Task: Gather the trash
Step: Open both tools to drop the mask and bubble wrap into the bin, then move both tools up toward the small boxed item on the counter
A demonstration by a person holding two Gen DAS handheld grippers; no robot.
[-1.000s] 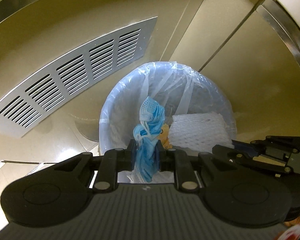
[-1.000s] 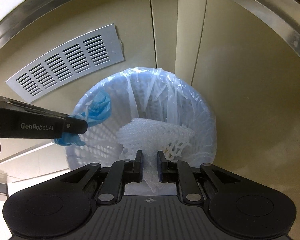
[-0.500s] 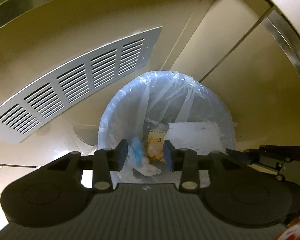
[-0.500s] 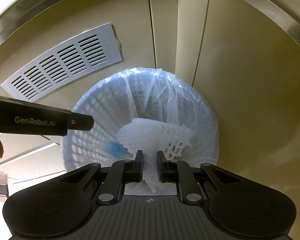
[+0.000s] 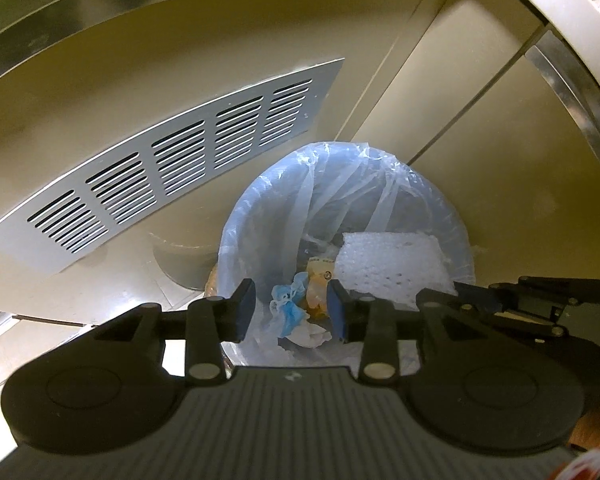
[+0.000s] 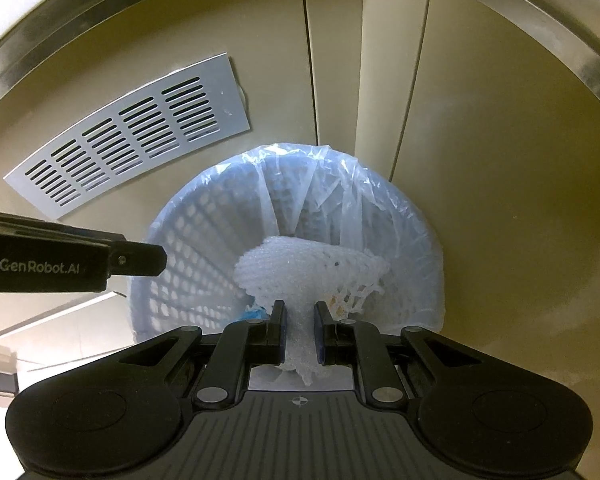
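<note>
A white mesh waste basket (image 5: 236, 240) (image 6: 188, 248) lined with a clear blue bag stands on the floor against beige panels. My left gripper (image 5: 291, 309) is open and empty above its near rim. A blue face mask (image 5: 286, 307) lies at the bottom of the basket beside a yellow wrapper (image 5: 318, 286) and crumpled white paper (image 5: 310, 334). My right gripper (image 6: 300, 334) is shut on a white foam net (image 6: 308, 268) and holds it over the basket; the net also shows in the left wrist view (image 5: 392, 266). The left gripper shows in the right wrist view (image 6: 140, 259).
A grey louvred vent panel (image 5: 172, 168) (image 6: 132, 128) sits on the wall behind and left of the basket. Beige panels with vertical seams (image 6: 360, 80) rise behind it. A steel strip (image 5: 572, 92) runs along the upper right.
My left gripper opened and let go of the blue face mask, which dropped to the bottom of the basket. The right gripper keeps hold of the foam net.
</note>
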